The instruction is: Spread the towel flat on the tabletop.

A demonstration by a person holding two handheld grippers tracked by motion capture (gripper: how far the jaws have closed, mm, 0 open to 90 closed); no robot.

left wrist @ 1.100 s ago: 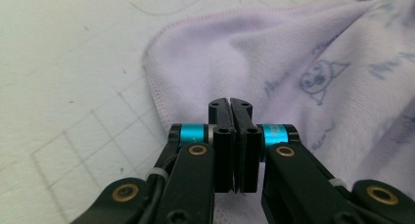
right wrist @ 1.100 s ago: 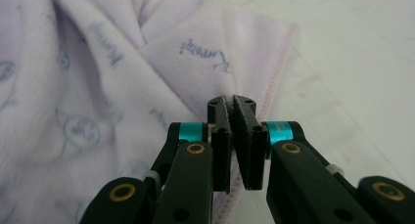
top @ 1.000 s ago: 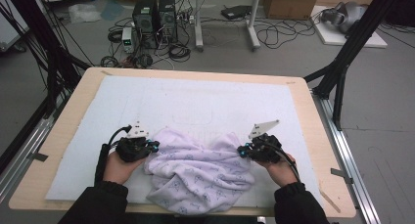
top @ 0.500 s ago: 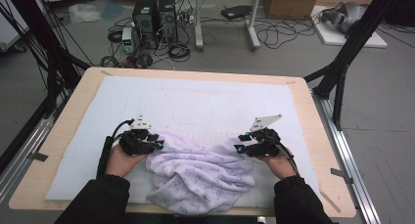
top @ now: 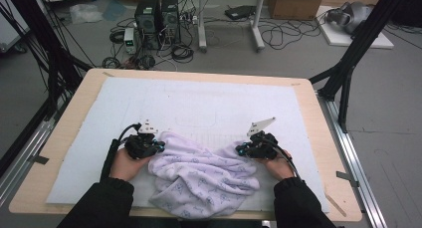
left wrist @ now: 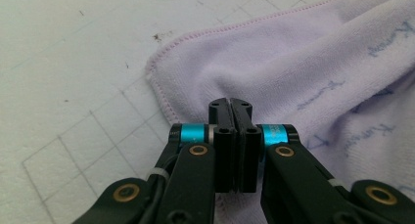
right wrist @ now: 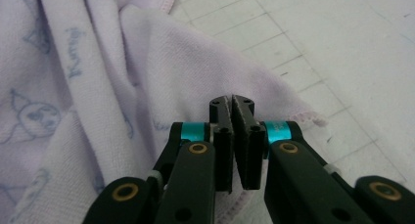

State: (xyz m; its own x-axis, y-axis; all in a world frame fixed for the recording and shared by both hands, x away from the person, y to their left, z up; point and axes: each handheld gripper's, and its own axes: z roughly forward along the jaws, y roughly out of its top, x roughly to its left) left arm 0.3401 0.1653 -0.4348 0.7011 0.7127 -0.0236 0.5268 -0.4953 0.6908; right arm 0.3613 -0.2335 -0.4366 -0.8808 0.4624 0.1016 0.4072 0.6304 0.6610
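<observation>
A lilac towel (top: pixel 199 178) with faint blue prints lies crumpled on the white mat near the front edge. My left gripper (top: pixel 160 146) sits at the towel's far left corner and my right gripper (top: pixel 240 149) at its far right corner. In the left gripper view the left gripper (left wrist: pixel 230 102) has its jaws pressed together on the towel (left wrist: pixel 318 62), just inside its hemmed corner. In the right gripper view the right gripper (right wrist: pixel 231 100) is pinched on the towel (right wrist: pixel 73 87) beside the hem. Both pairs of jaws have just been closing onto the cloth.
The white gridded mat (top: pixel 209 103) covers most of the wooden table (top: pixel 328 138) and lies bare beyond the towel. A person's dark sleeves come in from the bottom. Computers and cables (top: pixel 154 19) stand on the floor behind the table.
Both grippers have edged a little away from the person along the towel's far edge, and the right one has sunk slightly. The towel stays bunched between them.
</observation>
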